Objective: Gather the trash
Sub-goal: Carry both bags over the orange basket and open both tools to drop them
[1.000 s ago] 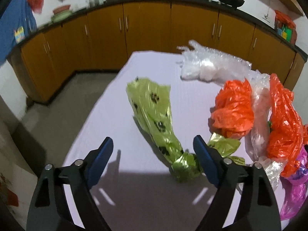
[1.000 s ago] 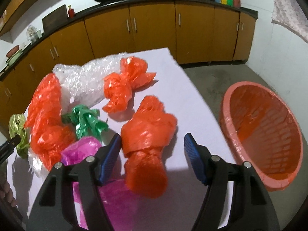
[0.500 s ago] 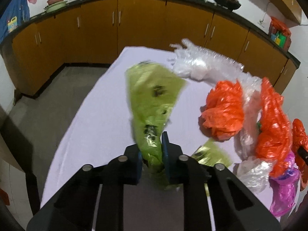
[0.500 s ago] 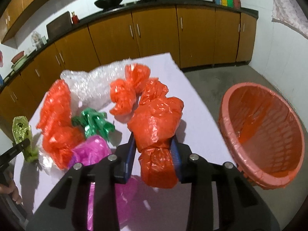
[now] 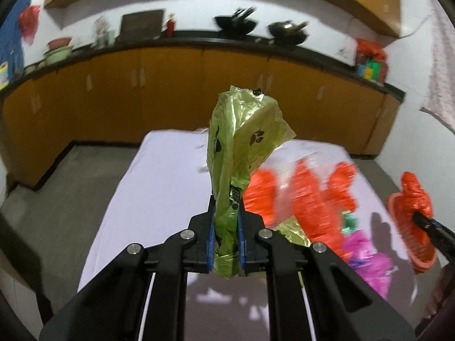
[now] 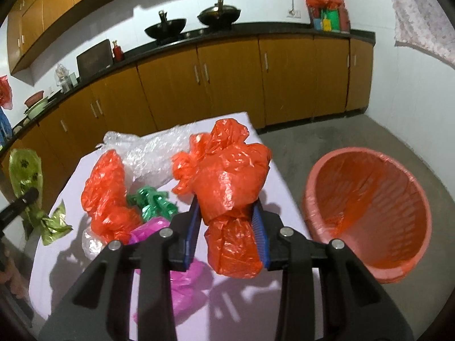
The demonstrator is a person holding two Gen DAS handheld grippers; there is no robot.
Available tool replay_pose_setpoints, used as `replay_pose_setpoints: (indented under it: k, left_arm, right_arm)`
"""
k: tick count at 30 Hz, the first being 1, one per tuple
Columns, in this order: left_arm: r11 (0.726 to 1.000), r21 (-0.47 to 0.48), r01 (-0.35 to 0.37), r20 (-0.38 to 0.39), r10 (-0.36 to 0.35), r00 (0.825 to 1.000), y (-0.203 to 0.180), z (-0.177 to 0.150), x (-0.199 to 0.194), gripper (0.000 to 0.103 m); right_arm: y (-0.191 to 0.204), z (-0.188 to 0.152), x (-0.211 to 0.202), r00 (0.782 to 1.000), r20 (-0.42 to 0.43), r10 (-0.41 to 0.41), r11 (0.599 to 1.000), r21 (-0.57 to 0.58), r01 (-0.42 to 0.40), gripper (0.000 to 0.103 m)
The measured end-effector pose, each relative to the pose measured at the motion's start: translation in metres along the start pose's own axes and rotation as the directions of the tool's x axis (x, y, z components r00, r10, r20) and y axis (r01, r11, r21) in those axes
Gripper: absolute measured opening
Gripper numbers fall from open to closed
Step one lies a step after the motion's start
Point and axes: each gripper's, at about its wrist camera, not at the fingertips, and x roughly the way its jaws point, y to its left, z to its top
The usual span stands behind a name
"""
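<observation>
Green paw-print bag raised above worktop: your left gripper fingers clamped tight on its twisted neck. Orange bag lifted too, right gripper fingers pinched on its waist. Basket beside worktop, on floor.

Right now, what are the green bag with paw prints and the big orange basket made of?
The green bag looks like thin, shiny plastic film: it crinkles, and light shows through it. The orange basket looks like hard moulded plastic with ribbed walls and a duller finish; an orange plastic liner seems to sit inside, though that is hard to tell.
</observation>
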Motion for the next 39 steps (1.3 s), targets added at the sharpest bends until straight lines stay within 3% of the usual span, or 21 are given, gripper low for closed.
replay_pose_setpoints:
  k: [6,11,17,25,30,36,39]
  left_arm:
    - [0.986,0.075,0.147,0.04,-0.15,0.988,-0.073,0.014,-0.011,0.012]
    - [0.95,0.146,0.276,0.003,-0.279,0.96,-0.154,0.017,0.003,0.012]
    - [0.896,0.231,0.38,-0.053,-0.379,0.924,-0.243,0.008,0.024,0.012]
    - [0.849,0.277,0.45,-0.128,-0.432,0.893,-0.313,-0.007,0.057,0.012]
    - [0.822,0.308,0.479,-0.173,-0.446,0.878,-0.343,-0.018,0.07,0.012]
    - [0.804,0.341,0.487,-0.217,-0.436,0.873,-0.365,-0.032,0.083,0.012]
    - [0.803,0.345,0.486,-0.237,-0.427,0.873,-0.368,-0.036,0.087,0.021]
  right_arm:
    - [-0.048,0.009,-0.021,0.995,0.035,-0.091,0.995,0.054,0.089,0.034]
    - [-0.11,0.01,-0.035,0.98,0.034,-0.196,0.975,0.114,0.191,0.034]
    - [-0.179,0.005,-0.043,0.962,0.014,-0.274,0.943,0.199,0.266,0.034]
    - [-0.23,0.001,-0.028,0.958,-0.015,-0.286,0.931,0.231,0.282,0.034]
    - [-0.241,0.002,-0.017,0.962,-0.02,-0.272,0.934,0.236,0.269,0.035]
    - [-0.254,0.003,-0.007,0.97,-0.016,-0.244,0.94,0.243,0.241,0.039]
    - [-0.259,0.0,-0.008,0.972,-0.01,-0.233,0.941,0.252,0.228,0.042]
